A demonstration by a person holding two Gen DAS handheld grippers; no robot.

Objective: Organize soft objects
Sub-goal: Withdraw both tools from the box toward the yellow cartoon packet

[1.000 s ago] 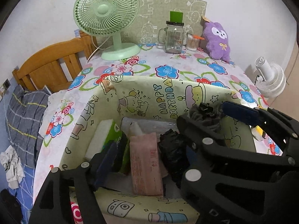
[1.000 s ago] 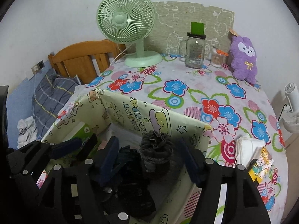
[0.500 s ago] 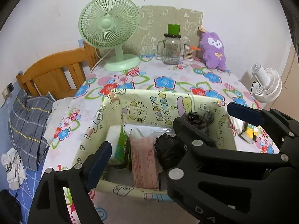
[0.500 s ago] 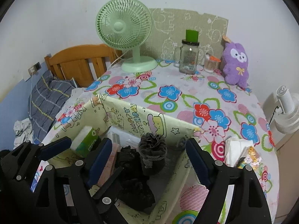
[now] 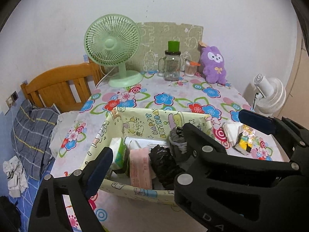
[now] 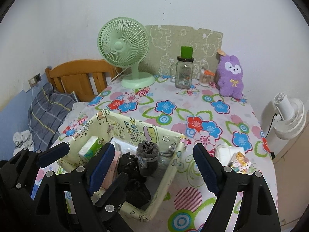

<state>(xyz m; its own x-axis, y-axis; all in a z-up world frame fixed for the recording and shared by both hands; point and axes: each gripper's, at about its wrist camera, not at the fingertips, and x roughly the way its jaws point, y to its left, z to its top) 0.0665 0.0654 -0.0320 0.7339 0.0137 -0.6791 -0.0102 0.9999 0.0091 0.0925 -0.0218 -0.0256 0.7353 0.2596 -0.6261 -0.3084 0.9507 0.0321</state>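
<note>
A pale yellow cartoon-print fabric box (image 5: 150, 118) (image 6: 173, 176) stands on the flowered table. Inside lie a green tissue pack (image 5: 120, 154) (image 6: 91, 148), a pink pack (image 5: 140, 167), black crumpled cloth (image 5: 163, 164) (image 6: 135, 185) and a grey drawstring pouch (image 6: 147, 158) (image 5: 176, 142). My left gripper (image 5: 173, 145) is open and empty above the box's near side. My right gripper (image 6: 152, 168) is open and empty, raised over the box's right end. A purple plush (image 5: 213, 63) (image 6: 231, 77) sits at the far right.
A green desk fan (image 6: 125, 52), a glass jar with a green lid (image 6: 183, 71) and a cotton-swab cup (image 6: 205, 78) stand at the back. White tissues (image 6: 225, 150) and a yellow cartoon packet (image 6: 239, 162) lie right of the box. A white fan (image 6: 287, 116) stands beyond the table's right edge.
Both grippers have pulled back and up from the box, still open. The grey pouch stays in the box.
</note>
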